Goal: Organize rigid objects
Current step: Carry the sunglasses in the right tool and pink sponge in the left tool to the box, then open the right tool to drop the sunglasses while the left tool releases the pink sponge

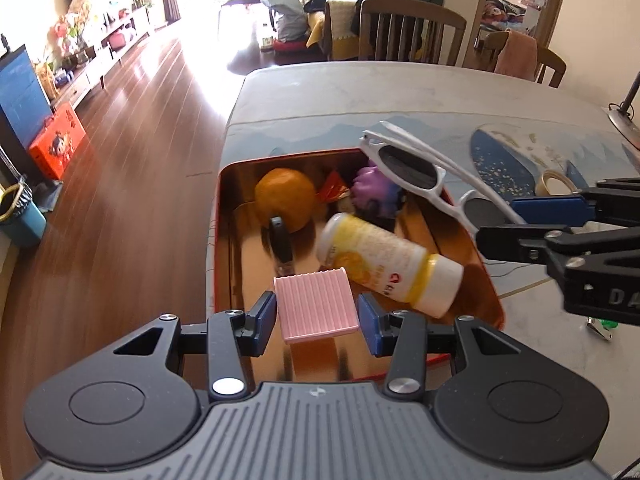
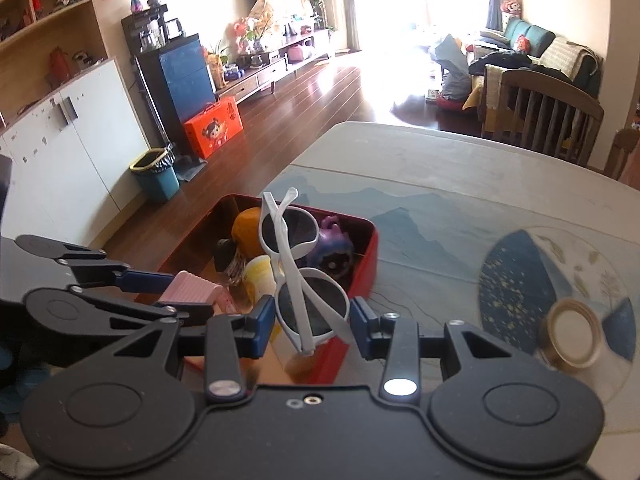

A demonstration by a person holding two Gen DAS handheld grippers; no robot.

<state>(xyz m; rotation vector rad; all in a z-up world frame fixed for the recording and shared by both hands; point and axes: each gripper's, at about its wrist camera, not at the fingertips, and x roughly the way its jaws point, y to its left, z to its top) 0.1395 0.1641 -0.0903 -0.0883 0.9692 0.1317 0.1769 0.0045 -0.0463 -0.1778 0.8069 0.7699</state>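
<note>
My left claw (image 1: 317,316) was clamped on a pink ribbed box (image 1: 316,303), its blue pads pressed to both sides, and it held the box over the near end of the red tin (image 1: 472,236). My right claw (image 2: 313,322) gripped a pair of white sunglasses (image 2: 298,276) by the lower lens, the folded arms crossing and sticking up above the tin's right-hand edge. In the left view the glasses hung tilted over the far right corner of the tin.

Inside the tin I saw a yellow-and-white bottle (image 1: 390,264) lying on its side, an orange (image 1: 285,199) toward the far left, a black key fob (image 1: 281,246) just in front of it, and a purple toy (image 1: 374,190) at the far end.

The tin sat at the left edge of the counter (image 1: 360,92). A roll of tape (image 2: 573,334) lay well to the right on the counter.
</note>
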